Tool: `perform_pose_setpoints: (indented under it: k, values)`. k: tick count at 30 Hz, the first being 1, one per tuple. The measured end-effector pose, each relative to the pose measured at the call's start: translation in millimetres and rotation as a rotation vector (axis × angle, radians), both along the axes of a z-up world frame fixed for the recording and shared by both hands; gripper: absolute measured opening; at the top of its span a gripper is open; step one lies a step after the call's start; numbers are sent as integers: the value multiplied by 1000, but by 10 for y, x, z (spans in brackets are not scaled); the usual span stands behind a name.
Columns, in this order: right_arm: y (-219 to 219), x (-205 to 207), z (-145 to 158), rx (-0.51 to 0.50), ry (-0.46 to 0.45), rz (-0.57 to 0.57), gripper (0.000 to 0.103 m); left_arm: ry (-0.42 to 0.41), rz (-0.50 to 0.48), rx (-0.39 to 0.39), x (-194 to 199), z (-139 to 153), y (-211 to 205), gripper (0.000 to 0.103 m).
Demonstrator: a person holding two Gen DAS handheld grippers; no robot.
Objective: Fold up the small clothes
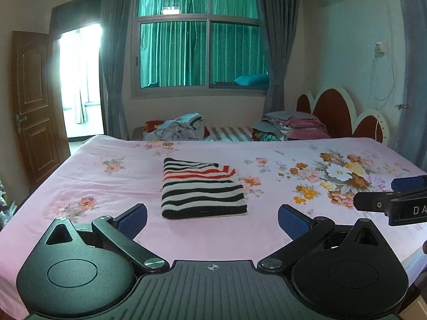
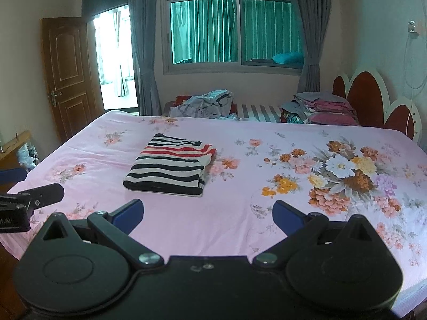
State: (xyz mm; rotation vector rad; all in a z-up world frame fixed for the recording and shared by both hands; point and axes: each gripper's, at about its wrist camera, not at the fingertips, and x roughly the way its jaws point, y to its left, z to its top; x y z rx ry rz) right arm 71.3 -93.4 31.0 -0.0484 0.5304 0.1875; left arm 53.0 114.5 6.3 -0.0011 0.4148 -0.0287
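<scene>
Since the striped top [image 1: 203, 188] lies folded flat mid-bed [image 1: 106, 229], I judge this piece done. My left tongs [image 1: 212, 220] and right tongs [image 2: 208, 214] hover short of it, spread wide, holding nothing.

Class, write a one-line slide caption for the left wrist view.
Open left gripper hovers before a folded striped garment on the pink floral bedsheet, right gripper at frame edge.

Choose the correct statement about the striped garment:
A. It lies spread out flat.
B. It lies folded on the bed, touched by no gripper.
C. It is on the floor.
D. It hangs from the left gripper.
B: the striped garment lies as a folded rectangle on the pink bed sheet, with the left gripper and right gripper open and short of it.
</scene>
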Motion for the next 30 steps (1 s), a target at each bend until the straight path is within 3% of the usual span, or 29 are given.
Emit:
perform_pose_setpoints:
  k: [30]
  values:
    - [6,58,20,0,2,22,103,-1,18,10,69,-21,-53,103]
